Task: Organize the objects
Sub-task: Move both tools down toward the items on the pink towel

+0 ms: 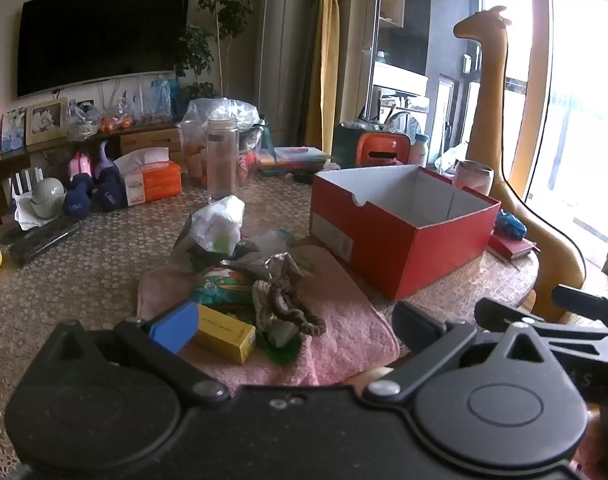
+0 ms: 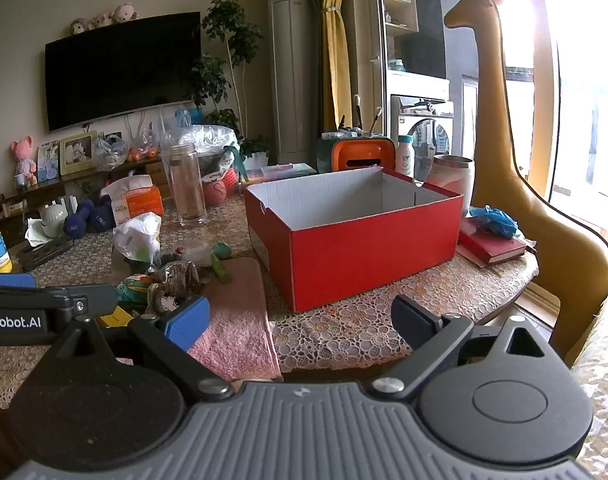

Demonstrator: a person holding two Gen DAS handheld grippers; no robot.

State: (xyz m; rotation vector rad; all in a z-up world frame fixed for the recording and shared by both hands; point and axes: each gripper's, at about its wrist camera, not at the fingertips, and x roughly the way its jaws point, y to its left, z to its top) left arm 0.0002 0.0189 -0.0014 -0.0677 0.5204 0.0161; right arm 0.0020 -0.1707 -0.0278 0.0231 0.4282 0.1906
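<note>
Yellow carton (image 1: 226, 327) lies flat, long axis slanting toward red box (image 1: 399, 224).

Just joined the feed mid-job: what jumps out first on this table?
The open red box, empty, dominates the middle of the table, right of a pink towel heaped with small clutter: a yellow carton, a brown scrunchie, crumpled bags. A tall tan giraffe figure stands by the bright window at far right. Both claws, left and right, are open and hold nothing.
</note>
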